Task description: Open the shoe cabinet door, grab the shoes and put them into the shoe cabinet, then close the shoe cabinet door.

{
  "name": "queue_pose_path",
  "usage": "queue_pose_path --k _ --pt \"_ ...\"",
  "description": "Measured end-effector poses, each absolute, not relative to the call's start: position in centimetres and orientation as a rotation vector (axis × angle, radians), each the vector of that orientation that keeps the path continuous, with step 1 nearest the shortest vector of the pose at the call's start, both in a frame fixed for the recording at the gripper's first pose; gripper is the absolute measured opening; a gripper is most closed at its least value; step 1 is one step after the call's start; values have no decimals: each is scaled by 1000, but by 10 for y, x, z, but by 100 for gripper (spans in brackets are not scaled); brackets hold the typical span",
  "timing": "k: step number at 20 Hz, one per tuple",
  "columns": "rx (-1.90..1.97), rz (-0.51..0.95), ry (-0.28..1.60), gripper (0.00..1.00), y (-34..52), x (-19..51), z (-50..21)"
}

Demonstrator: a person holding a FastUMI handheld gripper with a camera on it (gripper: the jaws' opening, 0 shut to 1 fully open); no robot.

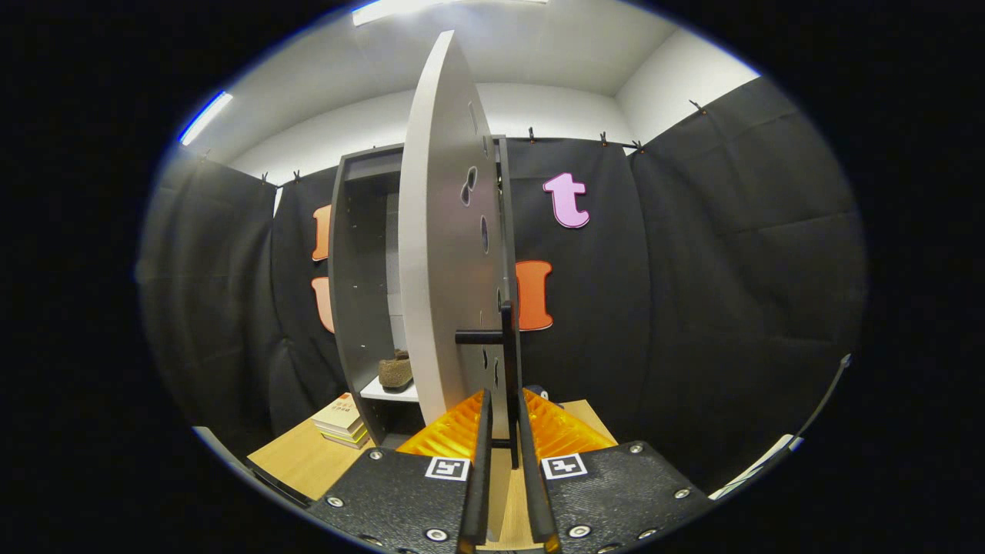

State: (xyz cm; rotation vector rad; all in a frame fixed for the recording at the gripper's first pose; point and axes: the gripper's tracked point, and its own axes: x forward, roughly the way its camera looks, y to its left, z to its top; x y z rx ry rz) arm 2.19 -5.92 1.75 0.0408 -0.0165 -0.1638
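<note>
Claw [504, 431] nearly closed – fingers narrowly parted either side of black handle bar [508, 369] on door edge; whether both press on it, cannot tell. Cabinet door [442, 254] swung open, edge-on straight ahead of fingers. Beyond door, left of claw – open shoe cabinet [358, 292], brown shoe [395, 371] on its lower shelf. Stack of books [342, 422] on wooden table [300, 462], left of cabinet base.

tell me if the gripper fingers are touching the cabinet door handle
Touching. In the gripper view the gripper has its fingers closed against both sides of the thin black handle on the open door, with no gap visible.
</note>
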Motion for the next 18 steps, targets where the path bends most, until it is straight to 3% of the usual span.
queue_pose_path --k 14,18 --pt "10 -295 1 18 -72 22 11" --pt "34 -261 9 18 -63 18 11"
